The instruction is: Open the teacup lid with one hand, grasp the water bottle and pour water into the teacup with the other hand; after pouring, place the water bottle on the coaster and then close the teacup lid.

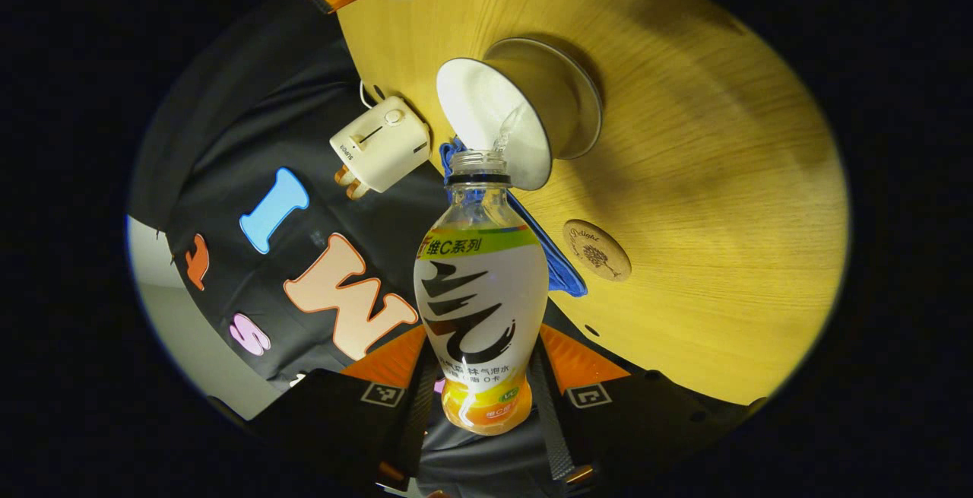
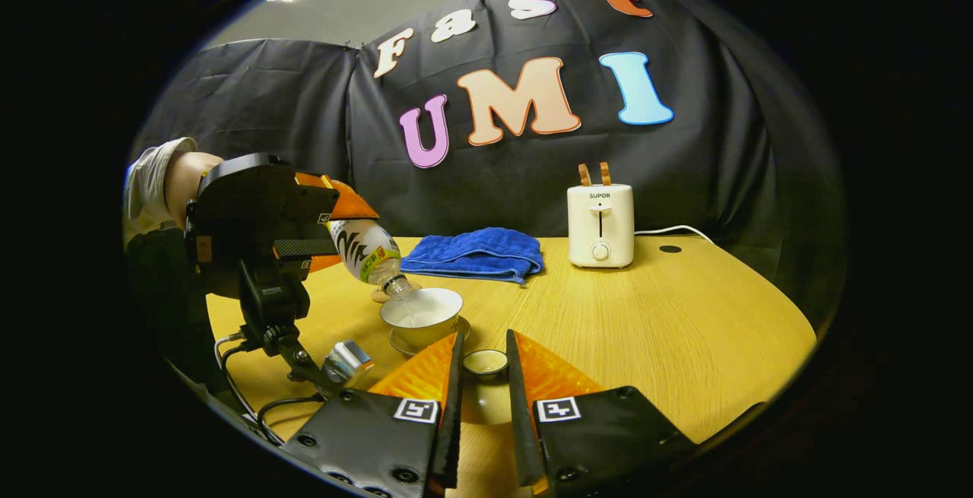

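Bottle, centre of the left gripper view: white label with black brush strokes, green band above, orange base. White cup, white toaster, blue towel, brown coaster with a tree print, yellow wood-grain table

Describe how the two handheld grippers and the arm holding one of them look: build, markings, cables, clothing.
The right gripper has black bolted plates, each bearing a square black-and-white marker. The left gripper is a boxy black unit with black cables trailing below it. The arm behind it wears a light sleeve, rolled up.
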`<state>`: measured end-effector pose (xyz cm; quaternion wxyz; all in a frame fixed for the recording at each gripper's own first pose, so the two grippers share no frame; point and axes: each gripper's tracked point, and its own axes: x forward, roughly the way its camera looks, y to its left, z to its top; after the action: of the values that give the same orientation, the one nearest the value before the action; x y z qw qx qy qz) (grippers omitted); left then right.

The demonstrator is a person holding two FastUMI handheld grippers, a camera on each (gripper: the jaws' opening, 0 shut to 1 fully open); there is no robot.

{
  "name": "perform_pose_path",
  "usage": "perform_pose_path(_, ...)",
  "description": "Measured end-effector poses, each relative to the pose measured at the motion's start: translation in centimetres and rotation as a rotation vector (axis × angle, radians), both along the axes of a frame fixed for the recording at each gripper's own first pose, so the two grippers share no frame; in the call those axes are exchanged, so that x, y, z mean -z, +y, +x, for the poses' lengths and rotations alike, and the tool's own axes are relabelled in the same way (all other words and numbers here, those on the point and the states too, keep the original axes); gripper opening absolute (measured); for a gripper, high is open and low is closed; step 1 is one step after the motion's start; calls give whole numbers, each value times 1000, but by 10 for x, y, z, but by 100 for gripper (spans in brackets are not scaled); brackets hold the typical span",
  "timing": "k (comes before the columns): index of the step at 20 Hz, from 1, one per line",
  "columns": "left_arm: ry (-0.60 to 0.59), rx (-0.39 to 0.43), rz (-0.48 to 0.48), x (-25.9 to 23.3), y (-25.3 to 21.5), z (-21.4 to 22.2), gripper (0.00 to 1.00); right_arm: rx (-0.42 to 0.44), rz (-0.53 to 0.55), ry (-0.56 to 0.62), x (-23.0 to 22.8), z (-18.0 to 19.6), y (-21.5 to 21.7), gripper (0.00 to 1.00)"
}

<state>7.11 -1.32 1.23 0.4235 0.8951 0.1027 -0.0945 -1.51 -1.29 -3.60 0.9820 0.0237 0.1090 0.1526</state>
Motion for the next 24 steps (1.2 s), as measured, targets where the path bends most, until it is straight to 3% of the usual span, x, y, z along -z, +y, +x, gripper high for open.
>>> perform_pose_path(7, -8, 8, 28, -7, -4, 2, 63, 2, 11, 4, 0, 0, -1, 33)
perform_pose_path(16, 8, 0, -7, -3, -1, 2, 62, 4, 9, 3, 0, 0, -1, 31)
perform_pose_path(21, 62, -35, -176, 14, 6, 3, 61, 5, 10, 3, 0, 1, -1, 33)
perform_pose_path(24, 96, -74, -346, 26, 11, 1, 61, 7, 12, 3, 1, 1, -2, 31)
